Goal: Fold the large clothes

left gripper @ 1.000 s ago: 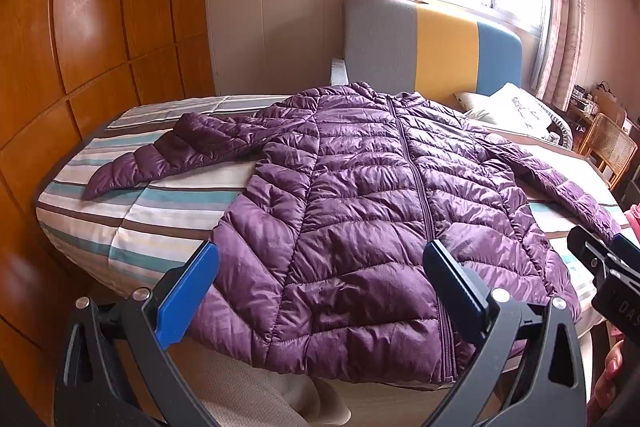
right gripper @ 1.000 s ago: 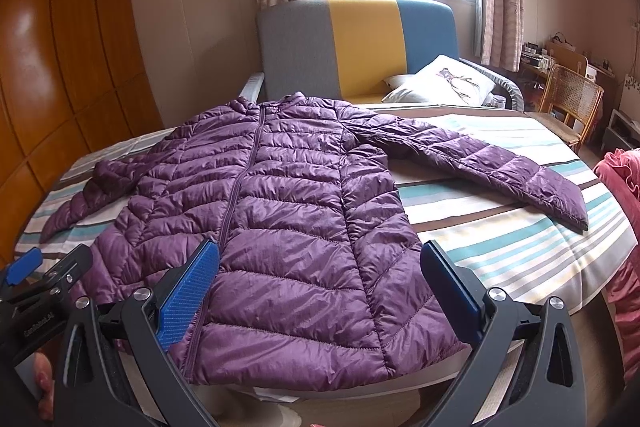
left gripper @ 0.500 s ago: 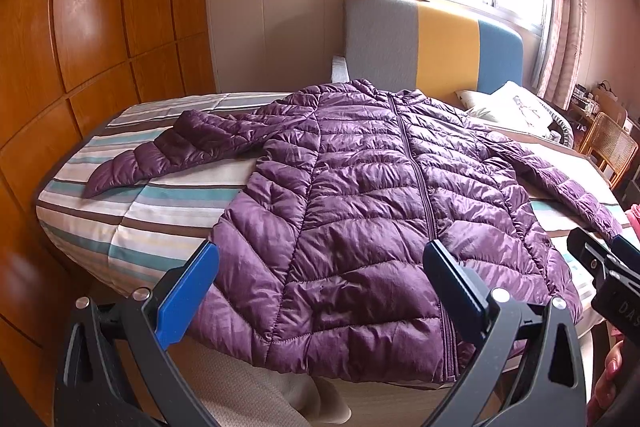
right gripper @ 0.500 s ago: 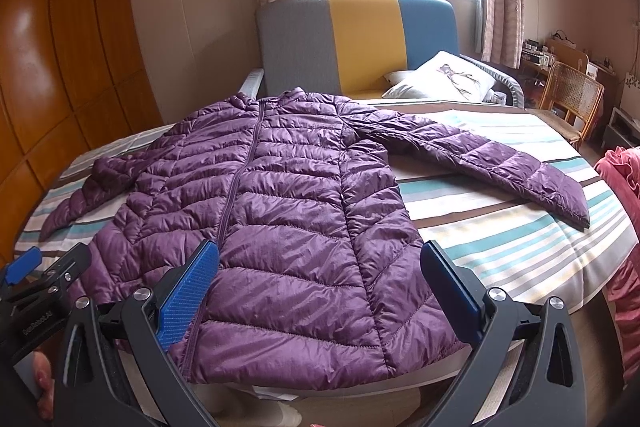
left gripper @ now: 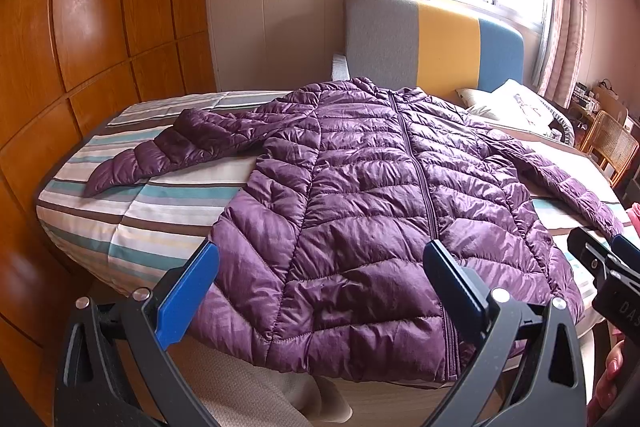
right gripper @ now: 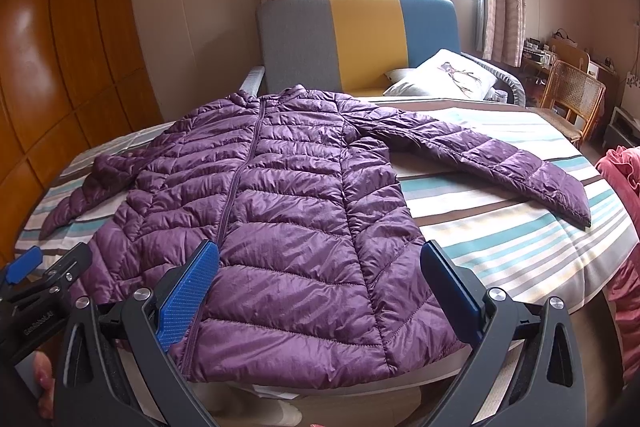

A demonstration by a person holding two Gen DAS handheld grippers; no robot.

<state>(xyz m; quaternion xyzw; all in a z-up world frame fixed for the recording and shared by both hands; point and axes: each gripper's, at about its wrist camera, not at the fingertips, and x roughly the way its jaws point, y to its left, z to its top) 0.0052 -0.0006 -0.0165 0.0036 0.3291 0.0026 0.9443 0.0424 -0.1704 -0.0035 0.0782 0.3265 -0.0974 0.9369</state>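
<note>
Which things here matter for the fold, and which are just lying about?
For the job:
- purple quilted puffer jacket, spread flat and zipped
- striped bedspread under it
- left claw, open
- right claw, open

Lying about:
- white printed pillow
- grey, yellow and blue headboard
- wicker chair
- pink ruffled fabric

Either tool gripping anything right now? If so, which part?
Nothing held. Left tool and right tool are both open above the purple quilted puffer jacket.
</note>
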